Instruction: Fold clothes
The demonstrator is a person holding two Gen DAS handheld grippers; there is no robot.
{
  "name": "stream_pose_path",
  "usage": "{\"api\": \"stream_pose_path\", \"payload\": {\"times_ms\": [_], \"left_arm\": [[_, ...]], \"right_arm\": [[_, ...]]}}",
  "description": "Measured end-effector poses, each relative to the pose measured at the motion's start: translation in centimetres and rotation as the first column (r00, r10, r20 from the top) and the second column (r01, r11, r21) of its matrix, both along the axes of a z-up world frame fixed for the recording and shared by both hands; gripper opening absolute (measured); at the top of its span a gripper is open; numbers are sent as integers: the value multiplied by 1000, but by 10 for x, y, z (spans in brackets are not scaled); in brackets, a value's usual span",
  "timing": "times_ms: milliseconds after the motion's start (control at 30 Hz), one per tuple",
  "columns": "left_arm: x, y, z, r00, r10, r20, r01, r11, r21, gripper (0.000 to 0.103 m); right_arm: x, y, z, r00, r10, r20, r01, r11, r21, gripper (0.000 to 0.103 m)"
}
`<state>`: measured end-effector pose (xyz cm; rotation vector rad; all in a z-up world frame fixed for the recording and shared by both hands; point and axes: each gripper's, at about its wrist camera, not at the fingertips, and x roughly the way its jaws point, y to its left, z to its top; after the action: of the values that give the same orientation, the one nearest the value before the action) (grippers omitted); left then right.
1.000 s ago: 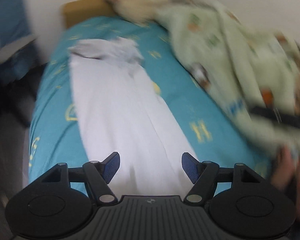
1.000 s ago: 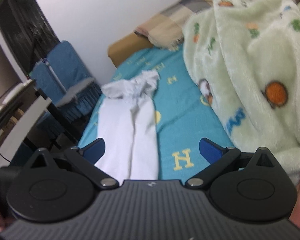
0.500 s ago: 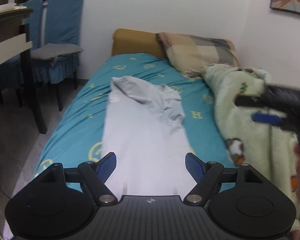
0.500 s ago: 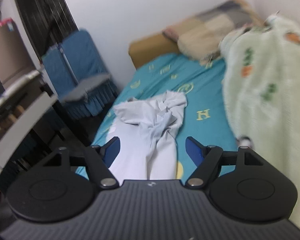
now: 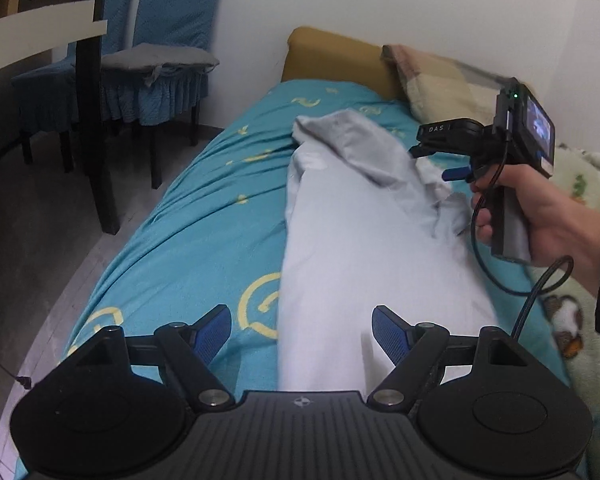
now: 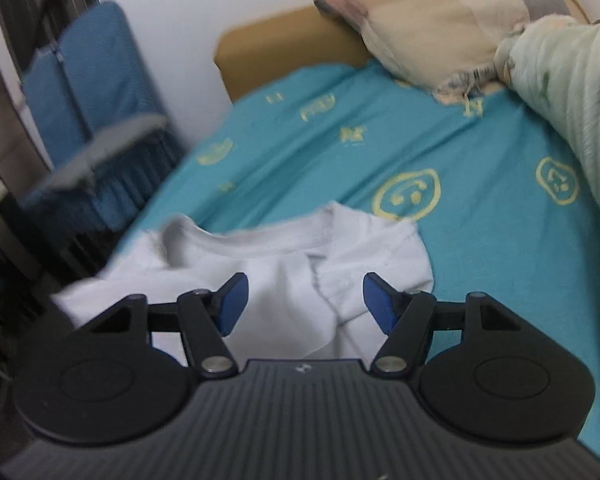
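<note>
A white shirt (image 5: 356,240) lies lengthwise on the teal bedsheet (image 5: 204,216), folded narrow, with its collar end bunched at the far side. My left gripper (image 5: 302,330) hovers open over the shirt's near end, nothing between its fingers. In the left wrist view a hand holds my right gripper (image 5: 440,160) above the crumpled far part of the shirt. The right wrist view shows that gripper (image 6: 304,300) open just over the shirt's collar and sleeve folds (image 6: 300,256), holding nothing.
A pale green fleece blanket (image 6: 572,128) is heaped along the bed's right side. A patchwork pillow (image 6: 432,20) leans on the mustard headboard (image 5: 332,60). Blue-covered chairs (image 5: 148,64) and a dark table leg (image 5: 96,120) stand on the floor at left.
The right gripper has moved forward along the bed to the shirt's far collar end and narrowed somewhat. The left gripper has drifted slightly, staying open over the near end.
</note>
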<state>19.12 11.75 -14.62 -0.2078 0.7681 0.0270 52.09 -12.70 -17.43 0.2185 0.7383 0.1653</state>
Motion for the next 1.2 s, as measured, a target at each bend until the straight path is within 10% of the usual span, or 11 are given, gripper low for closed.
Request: {"api": "stream_pose_path", "payload": {"times_ms": [167,467,733,867,1200], "left_arm": [[2,1,-11,999,10,-40,-11,999,-42,78],[0,2,-11,998,59,-28,-60,998,-13,78],[3,2,-13,996,71,-47,-70,997,15,78],[1,2,-12,996,71,-48,-71,997,2,78],[-5,1,-7,997,75,-24,-75,997,27,78]], "right_arm": [[-4,6,-10,996,83,18,-83,996,-12,12],[-17,-37,22,963,-156,220,159,987,6,3],[-34,-68,14,968,-228,104,218,971,102,12],[-79,-63,15,975,-180,128,160,976,150,81],[-116,-41,-16,974,-226,5,226,974,13,73]]}}
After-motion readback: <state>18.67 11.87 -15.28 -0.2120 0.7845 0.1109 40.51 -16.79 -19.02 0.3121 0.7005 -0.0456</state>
